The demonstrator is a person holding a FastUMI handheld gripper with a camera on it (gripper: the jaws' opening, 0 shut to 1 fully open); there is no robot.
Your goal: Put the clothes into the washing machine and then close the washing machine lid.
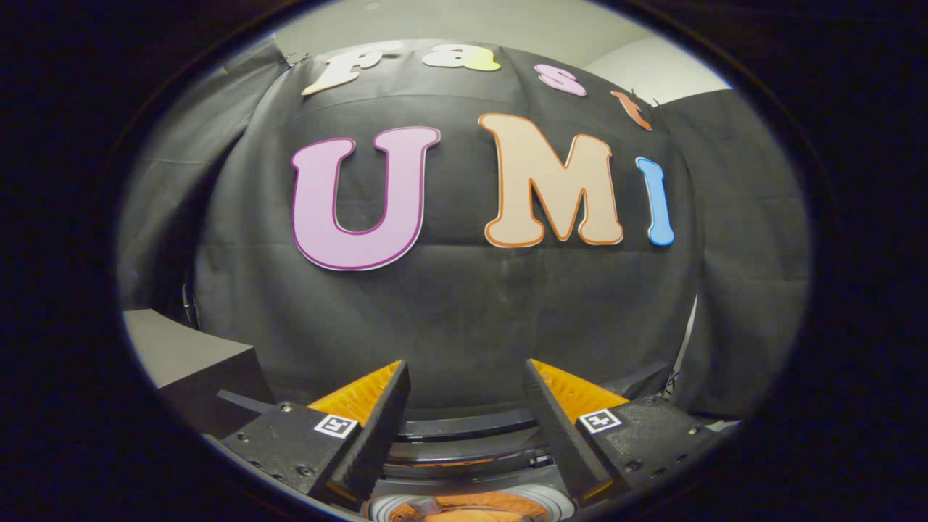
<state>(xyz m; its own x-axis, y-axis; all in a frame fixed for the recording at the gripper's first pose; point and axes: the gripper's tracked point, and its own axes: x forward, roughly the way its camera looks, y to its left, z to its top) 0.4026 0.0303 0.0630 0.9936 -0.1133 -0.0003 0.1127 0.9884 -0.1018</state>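
Below the tool (464, 395), at 6 o'clock between its 2 spread, empty fingers, orange clothes (471, 506) already lie inside the washing machine (464, 453), so loading looks done and closing the lid seemingly remains.

Nothing you can actually read here, just two square coded tags (336, 425) on the gripper (465, 366), fingers (377, 435) spread apart.

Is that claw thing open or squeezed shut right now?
Open. The gripper has its two fingers spread apart with nothing between them, above the washing machine.
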